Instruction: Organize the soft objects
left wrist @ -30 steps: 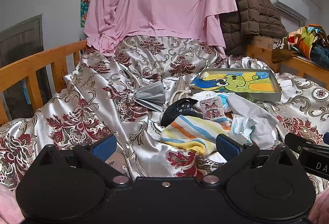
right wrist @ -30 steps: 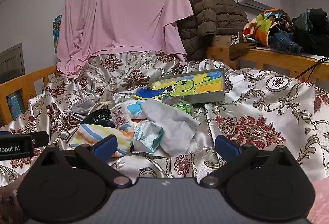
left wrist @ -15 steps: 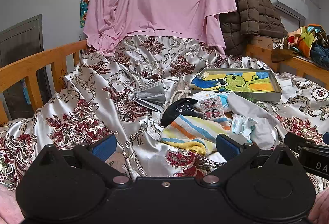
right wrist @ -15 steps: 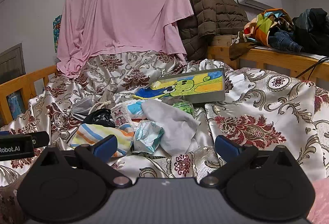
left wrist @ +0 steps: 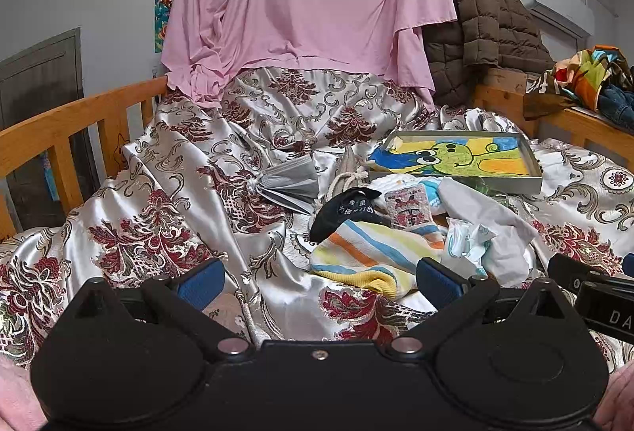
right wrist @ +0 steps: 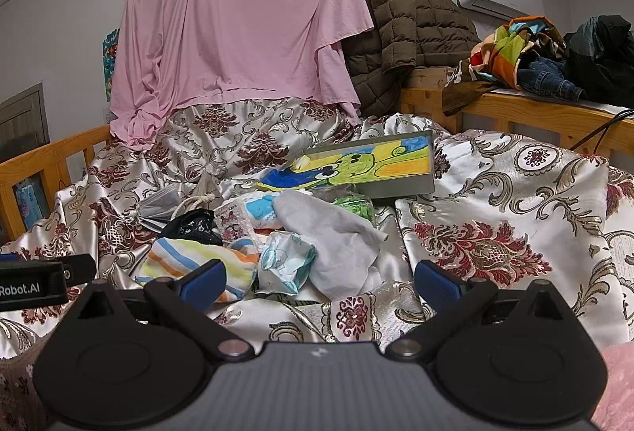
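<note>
With both sets of jaws spread wide and empty, the left gripper [left wrist: 319, 278] sat nearer the striped towel [left wrist: 370, 250], lying crosswise just ahead near the tray [left wrist: 533, 169], than the right gripper [right wrist: 319, 278], to the towel's right.

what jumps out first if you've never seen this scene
A pink sheet hangs across the back wall above a glossy floral bedspread. Mid-bed lies a jumble of soft things, a striped cloth nearest, with a cartoon-lined tray behind. Both grippers are open and empty.
</note>
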